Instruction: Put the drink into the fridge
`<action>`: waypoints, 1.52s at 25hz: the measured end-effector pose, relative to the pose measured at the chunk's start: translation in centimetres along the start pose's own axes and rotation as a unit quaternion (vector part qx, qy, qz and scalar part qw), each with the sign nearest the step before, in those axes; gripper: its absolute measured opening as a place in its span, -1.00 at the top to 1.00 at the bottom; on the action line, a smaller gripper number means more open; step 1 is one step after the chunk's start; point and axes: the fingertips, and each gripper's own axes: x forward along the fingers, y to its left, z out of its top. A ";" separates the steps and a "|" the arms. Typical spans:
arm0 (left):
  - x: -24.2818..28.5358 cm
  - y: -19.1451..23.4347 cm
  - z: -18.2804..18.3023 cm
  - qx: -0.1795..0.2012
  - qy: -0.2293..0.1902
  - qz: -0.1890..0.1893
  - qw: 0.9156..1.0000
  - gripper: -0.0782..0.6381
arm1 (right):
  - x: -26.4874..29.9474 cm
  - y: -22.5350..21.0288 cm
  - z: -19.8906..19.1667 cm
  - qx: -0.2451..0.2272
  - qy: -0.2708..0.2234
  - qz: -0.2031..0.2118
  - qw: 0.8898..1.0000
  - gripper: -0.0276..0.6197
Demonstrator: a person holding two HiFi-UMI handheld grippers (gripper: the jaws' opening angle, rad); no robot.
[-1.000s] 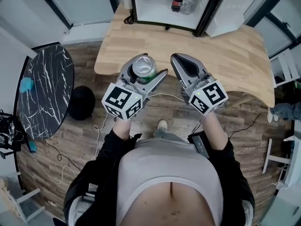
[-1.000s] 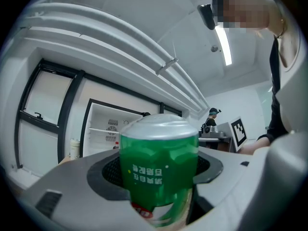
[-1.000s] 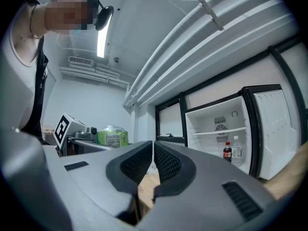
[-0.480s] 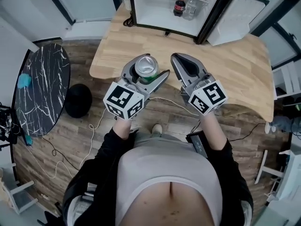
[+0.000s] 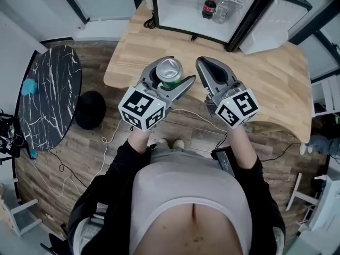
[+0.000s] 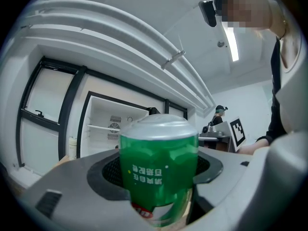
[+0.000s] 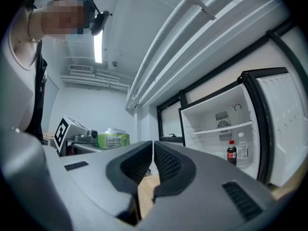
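The left gripper [image 5: 171,77] clamps its fingers on the green can [image 6: 159,162] mid-body; judged light, smooth, slippery, dentable. The right gripper [image 5: 205,64] has its fingers pressed together, empty.

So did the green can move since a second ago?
Yes, a little. The green can, clamped in the left gripper, has come slightly nearer the open fridge ahead.

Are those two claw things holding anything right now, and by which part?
The left gripper holds a green drink can upright, fingers clamping its sides below the top. The right gripper is shut, holding nothing.
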 end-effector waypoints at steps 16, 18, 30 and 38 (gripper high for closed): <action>0.7 -1.2 0.2 -0.006 -0.012 0.009 1.000 -0.18 | -1.4 -0.8 0.4 -0.003 -0.003 0.008 1.000 0.82; 0.5 -1.1 0.4 -0.004 -0.014 0.013 1.000 -0.18 | -1.4 -1.0 0.8 -0.002 -0.008 0.008 1.000 0.82; 1.0 1.2 0.9 -0.008 -0.024 0.025 0.999 -0.18 | 0.5 -2.7 1.1 -0.002 -0.012 0.008 1.000 0.82; 4.3 5.3 0.5 -0.016 -0.025 0.010 0.999 -0.18 | 4.5 -5.3 -0.9 -0.013 0.011 0.015 1.000 0.82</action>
